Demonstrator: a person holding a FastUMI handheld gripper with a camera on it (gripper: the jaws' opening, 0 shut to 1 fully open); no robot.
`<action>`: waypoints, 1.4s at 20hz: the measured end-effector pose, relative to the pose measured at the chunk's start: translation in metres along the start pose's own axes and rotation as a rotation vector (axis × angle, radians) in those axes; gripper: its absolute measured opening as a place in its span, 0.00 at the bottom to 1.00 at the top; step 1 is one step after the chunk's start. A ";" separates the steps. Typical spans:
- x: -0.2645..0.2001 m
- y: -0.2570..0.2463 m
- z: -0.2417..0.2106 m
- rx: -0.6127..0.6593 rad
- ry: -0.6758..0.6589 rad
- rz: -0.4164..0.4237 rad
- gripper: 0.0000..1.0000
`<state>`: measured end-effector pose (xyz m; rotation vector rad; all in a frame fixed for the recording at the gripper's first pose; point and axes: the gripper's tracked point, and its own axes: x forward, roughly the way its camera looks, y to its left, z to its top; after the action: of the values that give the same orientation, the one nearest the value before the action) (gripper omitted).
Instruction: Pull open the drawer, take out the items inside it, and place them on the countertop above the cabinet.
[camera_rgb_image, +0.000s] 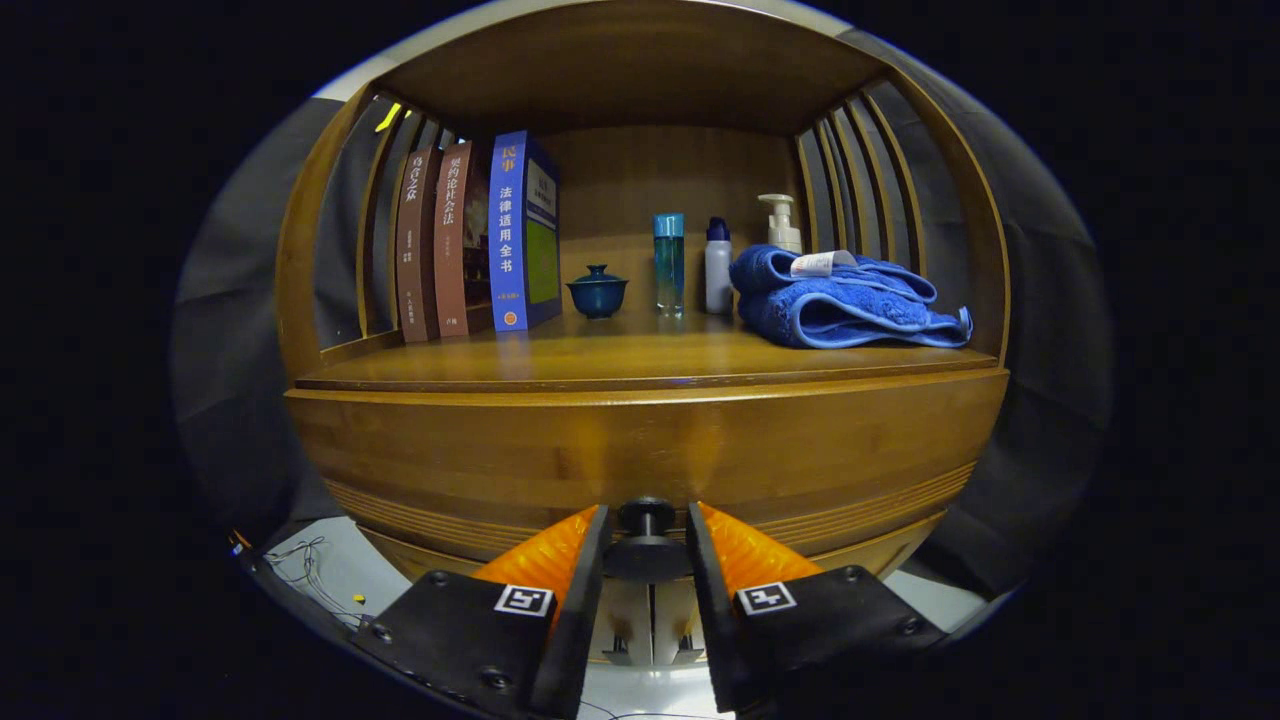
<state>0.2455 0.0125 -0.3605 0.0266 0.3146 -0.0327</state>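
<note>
The claw (646, 545) stood narrowed around the small dark round knob (646, 518) of the closed wooden drawer front (640, 450), both fingers beside it though contact was unclear, below the wooden desk (620, 355) carrying a folded blue towel (835, 305) and three upright books (475, 240).

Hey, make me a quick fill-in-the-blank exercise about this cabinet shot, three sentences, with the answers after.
1. The gripper has its fingers either side of the drawer's ____.
2. The towel on the countertop is ____ in colour.
3. The lidded cup stands between the bottles and the ____.

Answers: knob; blue; books
</note>
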 end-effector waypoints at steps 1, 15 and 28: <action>0.001 -0.002 -0.001 -0.006 -0.001 -0.006 0.52; -0.053 -0.006 -0.010 0.009 0.006 0.010 0.28; -0.137 -0.010 -0.028 0.012 -0.013 0.022 0.28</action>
<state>0.1064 0.0073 -0.3447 0.0422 0.3014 -0.0135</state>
